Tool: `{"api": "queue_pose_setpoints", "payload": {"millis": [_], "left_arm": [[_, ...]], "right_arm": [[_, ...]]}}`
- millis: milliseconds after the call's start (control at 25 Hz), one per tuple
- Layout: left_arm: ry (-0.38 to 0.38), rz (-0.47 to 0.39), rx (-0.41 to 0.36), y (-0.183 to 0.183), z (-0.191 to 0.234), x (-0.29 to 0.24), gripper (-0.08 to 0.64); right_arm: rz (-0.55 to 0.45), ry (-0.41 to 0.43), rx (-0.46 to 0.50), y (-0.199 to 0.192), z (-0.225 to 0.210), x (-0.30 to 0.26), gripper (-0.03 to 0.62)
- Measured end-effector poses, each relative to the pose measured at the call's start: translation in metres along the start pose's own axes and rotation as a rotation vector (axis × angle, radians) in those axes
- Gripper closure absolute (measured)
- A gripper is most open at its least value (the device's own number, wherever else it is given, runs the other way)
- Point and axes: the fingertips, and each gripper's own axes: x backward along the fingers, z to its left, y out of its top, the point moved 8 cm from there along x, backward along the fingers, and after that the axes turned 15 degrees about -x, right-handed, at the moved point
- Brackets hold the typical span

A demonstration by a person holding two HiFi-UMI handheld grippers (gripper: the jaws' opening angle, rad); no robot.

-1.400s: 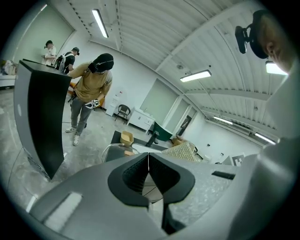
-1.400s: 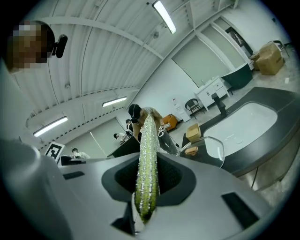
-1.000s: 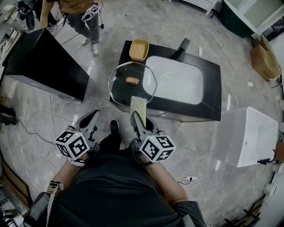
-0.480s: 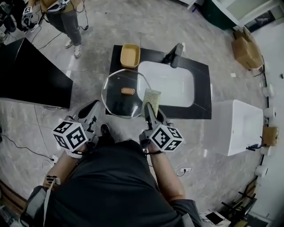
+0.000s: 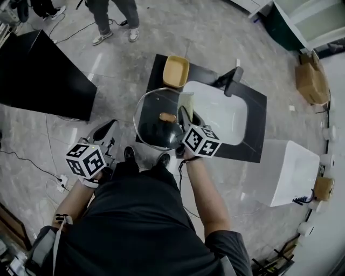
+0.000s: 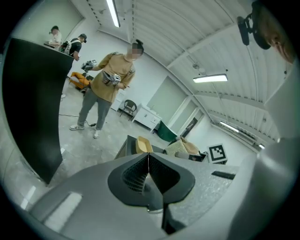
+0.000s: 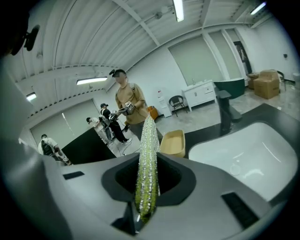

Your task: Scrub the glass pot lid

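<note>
The round glass pot lid (image 5: 153,129) with a wooden knob (image 5: 167,117) lies at the left end of the black counter (image 5: 253,124) and overhangs its edge. My right gripper (image 5: 185,111) is over the lid's right part, just beside the knob, shut on a yellow-green scrub pad (image 5: 187,101). In the right gripper view the pad (image 7: 146,159) stands edge-on between the jaws of that gripper (image 7: 147,157). My left gripper (image 5: 109,128) hangs left of the counter, apart from the lid. In its own view that gripper (image 6: 149,157) has its jaws pressed together with nothing between them.
A white sink basin (image 5: 218,110) fills the counter's middle, with a dark faucet (image 5: 233,76) behind it. A yellow tray (image 5: 176,71) sits at the counter's far left corner. A black panel (image 5: 43,70) stands left, a white box (image 5: 291,170) right. A person (image 5: 113,16) stands beyond.
My right gripper has carried the scrub pad forward from the counter's near edge to over the lid, beside its knob. The left gripper has stayed low at the left.
</note>
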Motion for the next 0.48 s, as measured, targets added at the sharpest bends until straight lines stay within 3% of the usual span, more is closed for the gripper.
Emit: {"api": "queue_pose_setpoints", "payload": {"millis": [160,360,440,480], "left_arm": [[0.068,0.011,0.055,-0.016,-0.007,0.007,0.558],[0.206,-0.001,0.127,-0.031,-0.003,0.034,0.558],[0.252,-0.009,0.154,-0.037,0.0,0.043,0.558],[0.27,-0.012,0.166,-0.04,0.0,0.046,0.558]], "right_arm": [[0.165,0.066,0.077,0.002,0.001,-0.063,0.537],[0.499,0.151,0.24,-0.023,0.012,-0.125,0.537],[0.552,0.164,0.358,-0.026,0.019,-0.139,0.537],[0.55,0.164,0.471,-0.025,0.025,-0.142,0.537]]}}
